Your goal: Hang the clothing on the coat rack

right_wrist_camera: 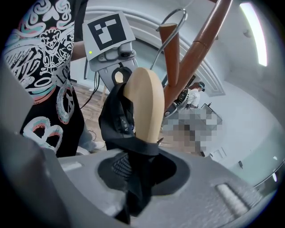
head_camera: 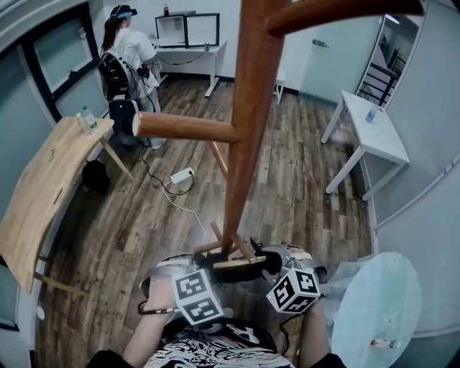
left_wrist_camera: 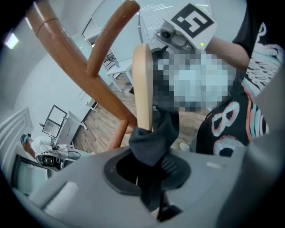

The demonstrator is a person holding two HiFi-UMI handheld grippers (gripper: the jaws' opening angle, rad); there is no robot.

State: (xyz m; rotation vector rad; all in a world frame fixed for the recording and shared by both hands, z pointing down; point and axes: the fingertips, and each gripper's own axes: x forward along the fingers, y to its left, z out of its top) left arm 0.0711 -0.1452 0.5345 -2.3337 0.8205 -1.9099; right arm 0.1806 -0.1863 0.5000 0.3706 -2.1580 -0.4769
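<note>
The wooden coat rack (head_camera: 248,122) stands right in front of me, one peg (head_camera: 187,128) sticking out to the left and another (head_camera: 338,13) overhead. Low at its base I hold a wooden hanger (head_camera: 237,263) with a black garment (head_camera: 248,273) draped over it. My left gripper (head_camera: 192,264) is shut on the hanger's left end, cloth (left_wrist_camera: 153,138) bunched between its jaws, the hanger (left_wrist_camera: 143,84) rising from them. My right gripper (head_camera: 279,260) is shut on the other end (right_wrist_camera: 144,107), pinching the garment (right_wrist_camera: 116,120) too. The metal hook (right_wrist_camera: 173,20) points up beside the rack (right_wrist_camera: 205,40).
A person (head_camera: 131,57) stands at the back left near a desk (head_camera: 194,49). A tilted wooden table (head_camera: 43,187) lies at left, a white table (head_camera: 370,129) at right, a round white table (head_camera: 377,302) by my right arm. A power strip (head_camera: 182,175) lies on the floor.
</note>
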